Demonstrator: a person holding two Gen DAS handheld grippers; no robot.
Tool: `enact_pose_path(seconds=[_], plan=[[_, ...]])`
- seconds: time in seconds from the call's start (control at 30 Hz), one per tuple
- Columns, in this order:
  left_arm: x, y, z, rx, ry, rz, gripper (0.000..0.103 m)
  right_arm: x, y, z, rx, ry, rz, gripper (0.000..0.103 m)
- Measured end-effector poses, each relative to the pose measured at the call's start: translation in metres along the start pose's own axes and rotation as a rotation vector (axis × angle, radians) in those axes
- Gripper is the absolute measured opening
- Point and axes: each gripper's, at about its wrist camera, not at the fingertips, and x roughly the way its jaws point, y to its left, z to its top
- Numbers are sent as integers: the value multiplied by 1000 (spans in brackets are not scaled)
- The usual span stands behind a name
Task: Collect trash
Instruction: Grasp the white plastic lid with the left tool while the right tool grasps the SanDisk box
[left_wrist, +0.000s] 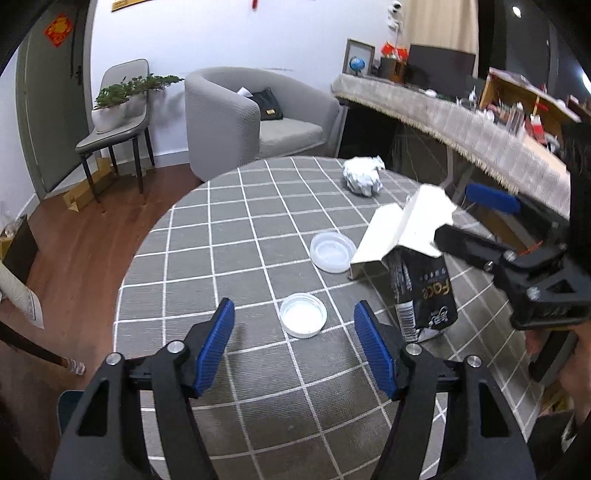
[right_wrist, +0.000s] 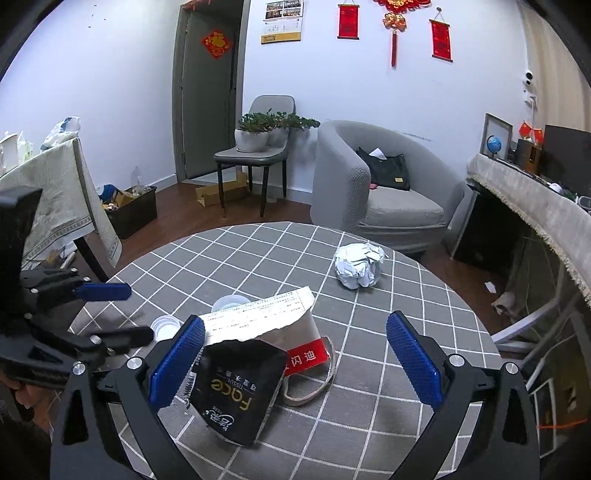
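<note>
Blue-padded left gripper (left_wrist: 294, 343) lowest in the left wrist view, fingers spread wide, nothing between them, hanging above the checked tablecloth (left_wrist: 229, 258). Just beyond the fingertips, small white lid (left_wrist: 303, 315) lying rim-up on the cloth. Farther back, second, larger clear lid (left_wrist: 333, 252), also rim-up, close beside the black tissue packet (left_wrist: 424, 295). Packet standing tilted on the cloth, printed side out, with a white folded carton flap (left_wrist: 406, 229) leaning over its top. Crumpled foil ball (left_wrist: 363, 174) near the far edge of the round table, well apart from the rest.

Right gripper (right_wrist: 295, 354) likewise spread wide in its own view, gripping nothing. Black tissue packet (right_wrist: 236, 387) between the two pads and nearer the left one; touching or not, cannot tell. Behind the packet, white printed carton (right_wrist: 258, 317) with a red label, and a loop of flat tan band (right_wrist: 314, 387) lying on the cloth beside it. Both lids (right_wrist: 166, 326) partly hidden past the carton, on the left. Foil ball (right_wrist: 359, 266) farther off, toward the grey armchair (right_wrist: 376, 184).

Right gripper (left_wrist: 476, 221) seen from the left view poised at the carton flap, one blue pad behind it; left gripper (right_wrist: 114, 314) seen at the left edge of the right view, above the lids.

Beyond the table: dining chair (right_wrist: 258, 147) carrying potted plants, black bag (right_wrist: 388, 171) on the armchair seat.
</note>
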Motion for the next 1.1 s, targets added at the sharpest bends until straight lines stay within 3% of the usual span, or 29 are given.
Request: enact_pose_path(seconds=[0.33, 0.57, 0.73, 1.1], plan=[[17, -8, 3, 8, 31, -4, 49, 1, 3, 2, -27, -30, 129, 99], [23, -10, 3, 13, 54, -4, 34, 11, 10, 8, -41, -24, 127, 99], [24, -5, 2, -10, 57, -28, 33, 28, 15, 9, -21, 46, 132, 99], [8, 13, 3, -84, 10, -47, 33, 34, 27, 11, -56, 49, 91, 99]])
